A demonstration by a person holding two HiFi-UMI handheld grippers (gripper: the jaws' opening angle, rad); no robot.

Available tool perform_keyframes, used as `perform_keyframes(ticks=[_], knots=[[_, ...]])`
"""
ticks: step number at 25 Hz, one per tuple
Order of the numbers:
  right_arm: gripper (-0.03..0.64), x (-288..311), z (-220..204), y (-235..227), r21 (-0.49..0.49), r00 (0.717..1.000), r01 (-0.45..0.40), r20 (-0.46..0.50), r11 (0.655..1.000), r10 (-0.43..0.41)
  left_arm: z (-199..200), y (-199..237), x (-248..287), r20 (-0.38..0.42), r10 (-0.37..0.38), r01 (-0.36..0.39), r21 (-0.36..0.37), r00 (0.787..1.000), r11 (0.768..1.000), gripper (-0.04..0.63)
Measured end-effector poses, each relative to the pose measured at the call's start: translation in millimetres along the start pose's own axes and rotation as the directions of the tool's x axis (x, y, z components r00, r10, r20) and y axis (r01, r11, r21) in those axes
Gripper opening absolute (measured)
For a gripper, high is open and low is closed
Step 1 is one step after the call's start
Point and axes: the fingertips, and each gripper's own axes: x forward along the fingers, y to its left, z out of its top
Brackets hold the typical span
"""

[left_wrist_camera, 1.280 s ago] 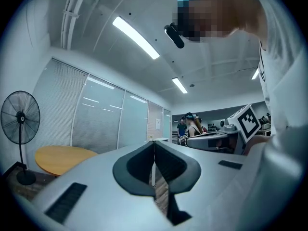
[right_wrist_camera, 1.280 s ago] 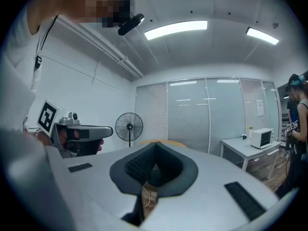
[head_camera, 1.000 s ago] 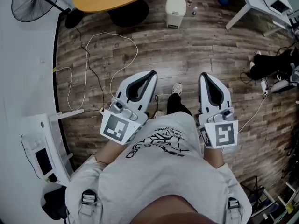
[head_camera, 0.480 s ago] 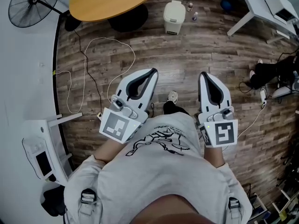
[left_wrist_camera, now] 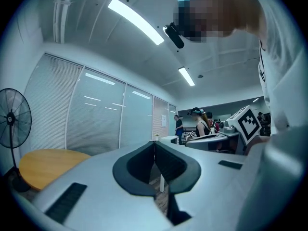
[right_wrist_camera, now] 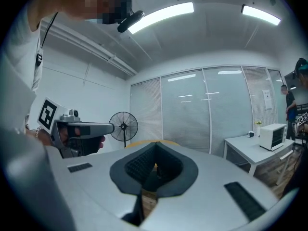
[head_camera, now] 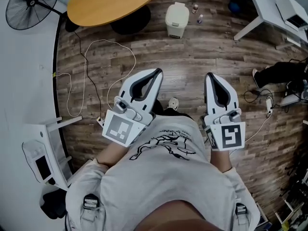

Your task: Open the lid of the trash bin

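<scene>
**Both grippers shut and empty, bin well ahead with its lid down**

- Head view: the trash bin [head_camera: 176, 19] stands on the wood floor [head_camera: 202, 57] near the top of the frame. It is cream-white and upright, and its lid is closed.
- The bin sits just right of the dark base under the round wooden table [head_camera: 113, 1]. Two small bottles [head_camera: 197, 12] stand just right of the bin.
- The left gripper [head_camera: 157, 72] and the right gripper [head_camera: 210, 76] are held in front of the person's torso, side by side, tips pointing toward the bin. Both are well apart from it and neither touches anything.
- Left gripper view: the left gripper [left_wrist_camera: 154, 143] has its jaws closed tip to tip with nothing between them. Only a hollow shows between the dark pads behind the tips.
- Right gripper view: the right gripper [right_wrist_camera: 155, 144] is the same, jaws together and holding nothing. The left gripper's body and marker cube show off to its left.
- The person's shoe [head_camera: 172, 103] is on the floor between the two grippers.
- A white cable [head_camera: 86, 76] loops across the floor left of the left gripper.
- A standing fan [head_camera: 29, 4] is at top left, beside the table.
- A white desk [head_camera: 269, 4] is at top right.
</scene>
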Motion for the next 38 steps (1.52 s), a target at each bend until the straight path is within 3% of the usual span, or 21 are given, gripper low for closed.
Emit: perform_keyframes(ticks=[4,16,22,28,38], knots=[[0.008,9.8,1.9,-8.7,0.006,1.0,-0.007,0.003,1.0,0.007,-8.0,6.7,14.2,-0.032,0.009,-0.009,-0.011,0.999,1.0,0.018],[0.008,55.5,-1.3,-44.8,0.009,0.999,0.03,0.014,1.0,-0.03,-9.4,41.2,66.2,0.014,-0.021,0.021,-0.005,1.0,1.0,0.018],[0.008,117.3,5.1,-61.6,0.001,1.0,0.017,0.013,1.0,-0.017,-3.5,94.0,103.1,0.051,-0.019,0.019,0.006,0.999,1.0,0.018],[0.008,193.7,16.8,-76.9,-0.006,1.0,0.013,0.009,1.0,-0.013,-9.7,161.0,141.7,0.004,-0.007,0.007,-0.02,1.0,1.0,0.018],[0.006,310.4,39.1,-92.9,-0.029,1.0,-0.001,-0.001,1.0,0.001,-1.9,263.5,197.4,0.017,-0.017,0.018,-0.027,1.0,0.999,0.018]])
